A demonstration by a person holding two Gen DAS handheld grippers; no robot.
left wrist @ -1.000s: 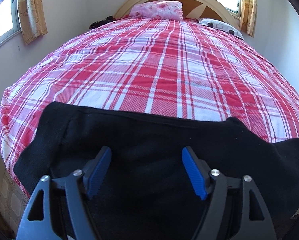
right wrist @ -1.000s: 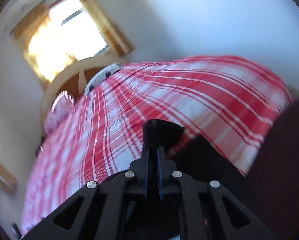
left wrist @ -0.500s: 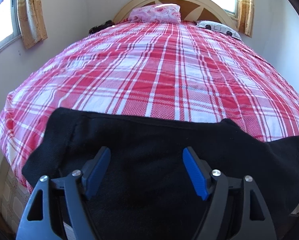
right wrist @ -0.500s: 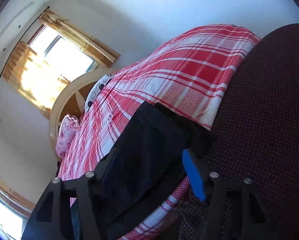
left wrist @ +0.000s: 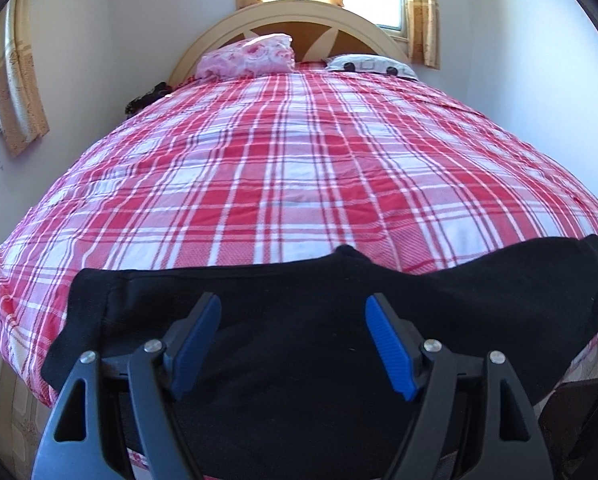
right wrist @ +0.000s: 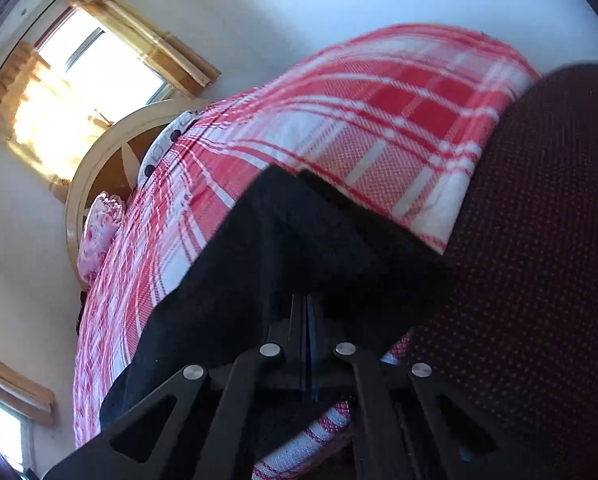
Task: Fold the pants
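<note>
The black pants (left wrist: 291,312) lie spread across the near edge of the red and white plaid bed (left wrist: 291,168). My left gripper (left wrist: 293,340) is open just above the pants, its blue pads (left wrist: 391,350) apart with nothing between them. In the right wrist view the pants (right wrist: 259,264) run along the bed's edge. My right gripper (right wrist: 307,320) is shut on the pants, with black cloth bunched over its tips.
A pink pillow (left wrist: 247,58) and a white patterned pillow (left wrist: 369,65) lie at the wooden headboard (left wrist: 319,12). Walls close in on both sides of the bed. A dark red dotted fabric (right wrist: 539,260) fills the right of the right wrist view.
My right gripper let go of the pants, opened, then shut again on their edge. My left gripper stayed open and drew back a little from the bed.
</note>
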